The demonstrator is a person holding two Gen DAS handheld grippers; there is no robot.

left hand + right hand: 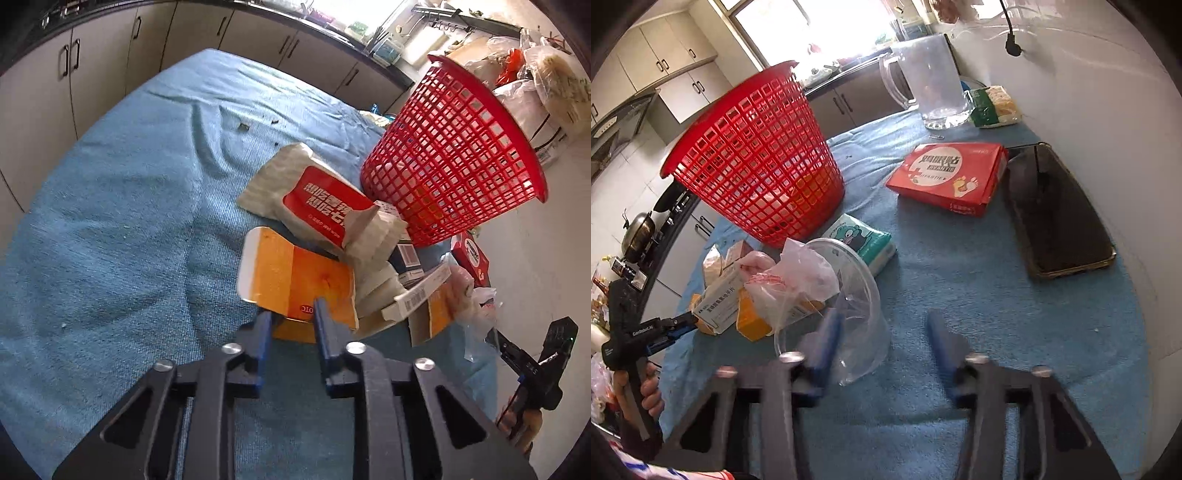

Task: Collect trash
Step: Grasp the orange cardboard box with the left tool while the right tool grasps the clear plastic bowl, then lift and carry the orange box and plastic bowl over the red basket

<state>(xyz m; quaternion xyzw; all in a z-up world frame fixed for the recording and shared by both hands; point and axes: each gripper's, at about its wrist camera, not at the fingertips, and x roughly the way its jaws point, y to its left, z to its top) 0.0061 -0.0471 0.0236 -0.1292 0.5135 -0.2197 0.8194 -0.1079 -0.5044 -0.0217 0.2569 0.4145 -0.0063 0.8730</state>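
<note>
A red mesh basket (454, 155) stands on the blue cloth; it also shows in the right wrist view (757, 155). A pile of trash lies beside it: an orange box (295, 277), a red and white wet-wipe pack (317, 199), a white carton (421, 291) and a crumpled plastic bag (798, 280). My left gripper (293, 312) has its jaws around the near edge of the orange box. My right gripper (882, 328) is open, its left finger against a clear plastic cup (849, 306) lying on its side.
A red box (949, 177), a black phone (1056, 214), a tissue pack (864, 243), a clear jug (927, 81) and a green snack packet (993, 107) lie on the cloth near the white wall. Kitchen cabinets (74, 74) stand beyond the table.
</note>
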